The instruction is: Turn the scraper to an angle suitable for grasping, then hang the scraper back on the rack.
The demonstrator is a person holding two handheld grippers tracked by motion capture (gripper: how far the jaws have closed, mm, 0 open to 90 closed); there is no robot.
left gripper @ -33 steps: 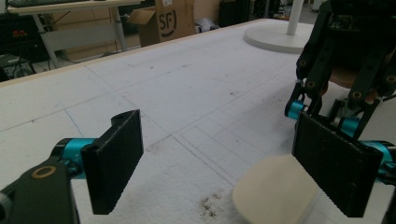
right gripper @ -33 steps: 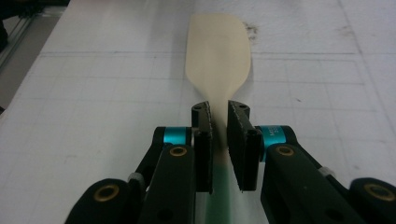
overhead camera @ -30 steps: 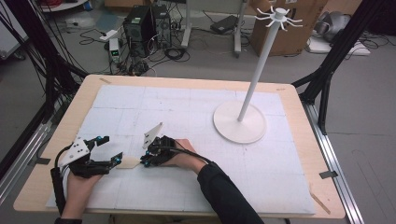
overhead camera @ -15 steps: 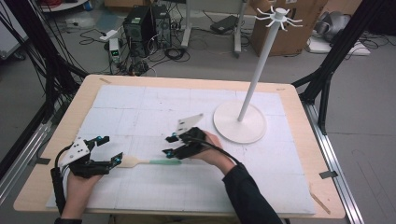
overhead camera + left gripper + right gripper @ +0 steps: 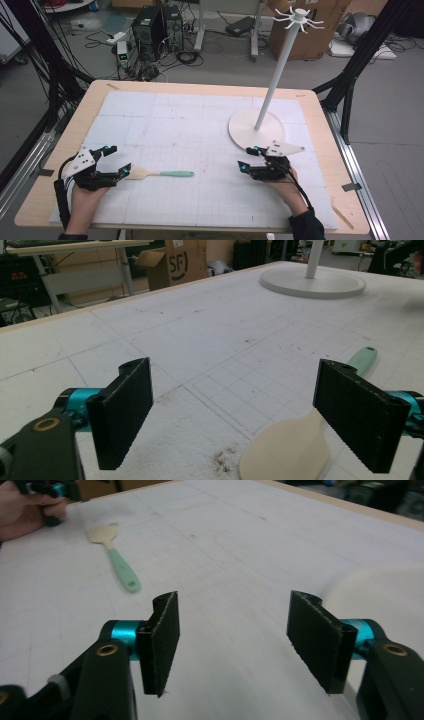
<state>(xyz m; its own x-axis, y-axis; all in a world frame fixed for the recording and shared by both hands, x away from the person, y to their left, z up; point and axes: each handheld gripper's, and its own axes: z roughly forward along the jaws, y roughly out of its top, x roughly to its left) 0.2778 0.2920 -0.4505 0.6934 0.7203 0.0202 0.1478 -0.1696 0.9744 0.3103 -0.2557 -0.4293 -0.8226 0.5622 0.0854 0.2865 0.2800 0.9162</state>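
A spatula (image 5: 161, 173) with a cream blade and a mint green handle lies flat on the white mat. Its blade points at my left gripper (image 5: 119, 159), which is open. In the left gripper view the blade (image 5: 287, 450) lies on the mat just under the right-hand jaw of that gripper (image 5: 232, 410), and the pads do not press on it. My right gripper (image 5: 245, 158) rests far right of the handle, near the stand's base. Its jaws have just been opening and nothing is between them (image 5: 232, 640). The spatula (image 5: 119, 560) shows far off in the right gripper view.
A white stand (image 5: 272, 75) with hook arms at its top rises from a round base (image 5: 239, 131) at the mat's right. The wooden table's edge (image 5: 200, 87) frames the mat. Cables, computers and boxes lie on the floor beyond.
The right gripper has let go of the spatula's handle and swung far right, jaws opened. The spatula now lies still on the mat. The left hand has not moved.
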